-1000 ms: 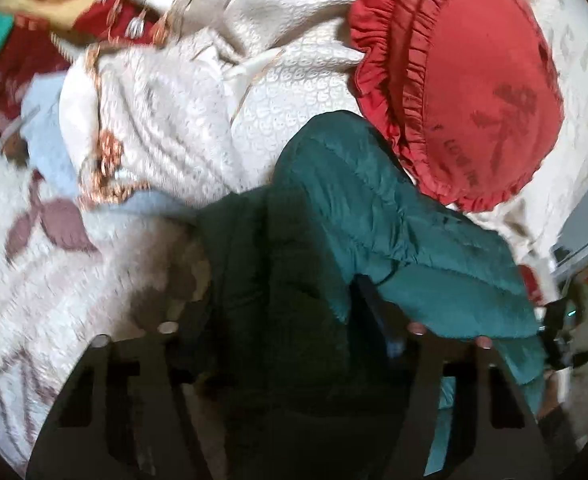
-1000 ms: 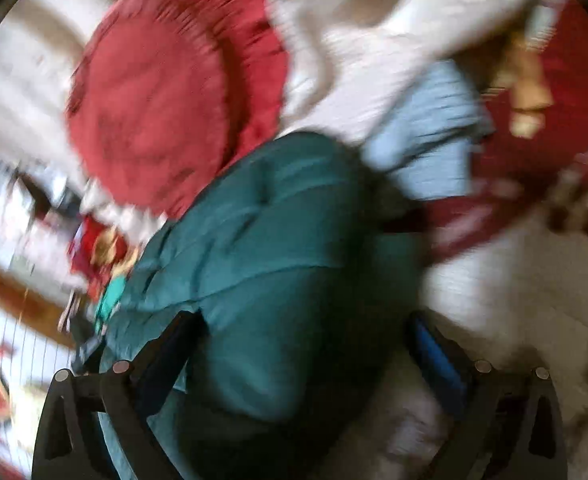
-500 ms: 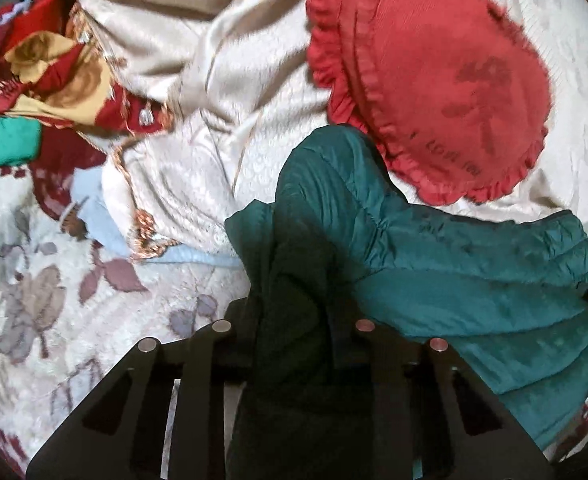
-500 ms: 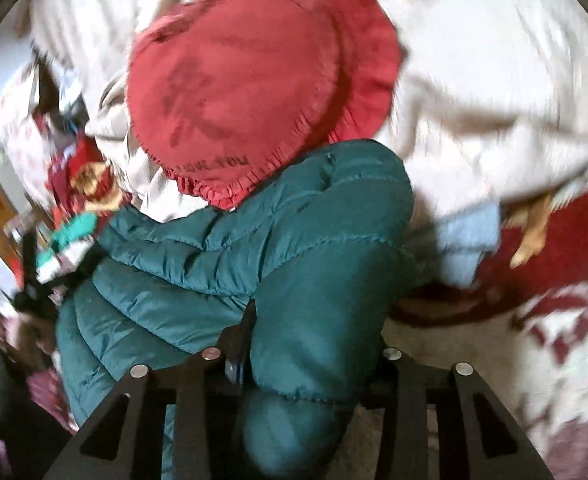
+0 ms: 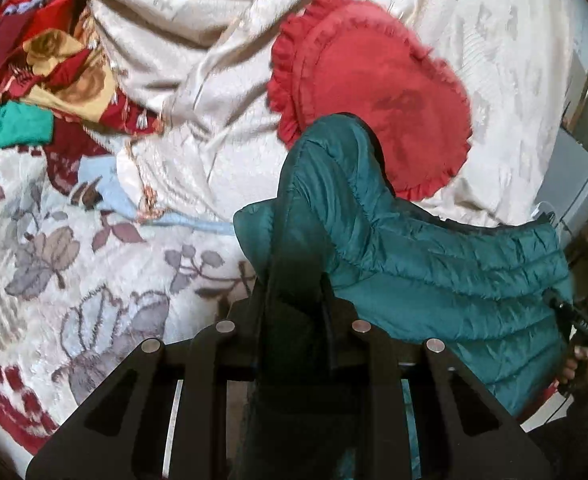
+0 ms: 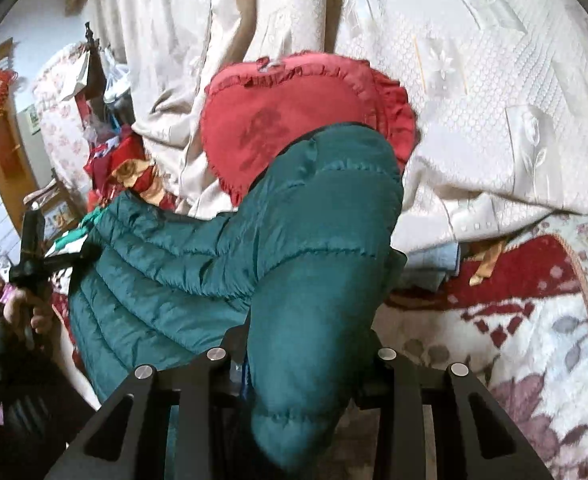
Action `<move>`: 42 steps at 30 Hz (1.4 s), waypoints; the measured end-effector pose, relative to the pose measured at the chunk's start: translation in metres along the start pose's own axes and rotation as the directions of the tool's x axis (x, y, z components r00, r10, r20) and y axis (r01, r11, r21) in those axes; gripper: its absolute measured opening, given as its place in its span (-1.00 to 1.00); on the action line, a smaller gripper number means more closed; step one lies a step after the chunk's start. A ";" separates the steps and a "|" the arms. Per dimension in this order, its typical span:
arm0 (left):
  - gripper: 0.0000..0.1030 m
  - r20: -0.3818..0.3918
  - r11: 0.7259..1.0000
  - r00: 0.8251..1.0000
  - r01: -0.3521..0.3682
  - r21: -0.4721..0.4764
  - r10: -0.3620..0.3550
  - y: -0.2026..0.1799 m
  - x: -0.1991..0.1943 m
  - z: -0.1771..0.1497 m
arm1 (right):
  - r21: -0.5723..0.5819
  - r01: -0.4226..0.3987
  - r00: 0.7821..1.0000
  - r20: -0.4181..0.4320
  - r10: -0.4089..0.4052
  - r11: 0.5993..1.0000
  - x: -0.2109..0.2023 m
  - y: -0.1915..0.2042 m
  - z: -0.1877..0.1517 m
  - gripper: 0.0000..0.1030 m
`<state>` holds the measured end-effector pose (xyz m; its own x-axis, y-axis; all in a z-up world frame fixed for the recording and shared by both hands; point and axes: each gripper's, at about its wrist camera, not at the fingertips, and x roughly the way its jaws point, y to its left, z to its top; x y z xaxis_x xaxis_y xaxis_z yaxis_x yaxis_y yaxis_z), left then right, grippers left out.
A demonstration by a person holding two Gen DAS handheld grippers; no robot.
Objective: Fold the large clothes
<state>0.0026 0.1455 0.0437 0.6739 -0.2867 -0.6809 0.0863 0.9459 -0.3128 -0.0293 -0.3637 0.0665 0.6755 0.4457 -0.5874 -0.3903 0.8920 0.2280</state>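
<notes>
A cream embossed bedspread (image 5: pixel 221 92) fills the upper half of the left wrist frame, rumpled over a floral plush blanket with grey leaves and dark red border (image 5: pixel 73 264) that spreads across the lower left. Stretched across the centre and right of that frame is the teal quilted puffer jacket (image 5: pixel 434 276), one padded part rising toward the middle and overlapping the lower edge of a red heart-shaped ruffled cushion (image 5: pixel 374 80) in the upper centre. In the right wrist view the same jacket (image 6: pixel 302 240) runs from the left edge to the bottom centre, again lying over the cushion's (image 6: pixel 277 116) lower edge. A heap of red, gold and green patterned fabric (image 5: pixel 41 76) sits at the upper left of the left wrist frame. At bottom centre the left gripper (image 5: pixel 294 304) has its jaws clamped on a dark fold of the jacket. The right gripper (image 6: pixel 302 356) likewise pinches a bulging teal fold at bottom centre of its own frame. A pale blue cloth (image 6: pixel 434 264) peeks out at the right of that frame, beside the jacket.
</notes>
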 end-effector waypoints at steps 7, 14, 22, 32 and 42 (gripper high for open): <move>-0.16 -0.176 0.983 0.972 -0.171 -0.067 0.157 0.014 0.052 -0.004 | 0.193 0.073 0.971 -0.237 -0.026 0.979 0.070 -0.038 -0.012 0.09; 0.03 -0.063 0.964 0.977 -0.213 -0.162 0.205 0.025 0.022 0.011 | 0.597 0.179 0.982 -0.164 -0.099 0.782 0.034 -0.090 -0.020 0.50; 0.03 0.180 0.986 0.971 -0.165 0.038 0.155 -0.061 0.022 0.046 | 0.378 0.388 0.922 -0.152 -0.357 0.841 0.041 -0.016 0.021 0.49; 0.07 -0.158 0.935 0.922 -0.341 0.099 0.353 -0.063 0.139 0.029 | 0.224 0.474 0.858 -0.334 -0.390 0.851 0.133 -0.005 0.009 0.74; 0.13 0.044 0.971 0.977 -0.213 0.112 0.209 -0.093 0.061 0.030 | 0.313 0.407 0.900 -0.298 -0.319 0.858 0.126 -0.012 0.014 0.89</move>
<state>0.0573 0.0445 0.0510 0.7084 -0.0759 -0.7018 0.0229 0.9962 -0.0846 0.0696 -0.3177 0.0008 0.5458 0.0945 -0.8326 0.1362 0.9704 0.1994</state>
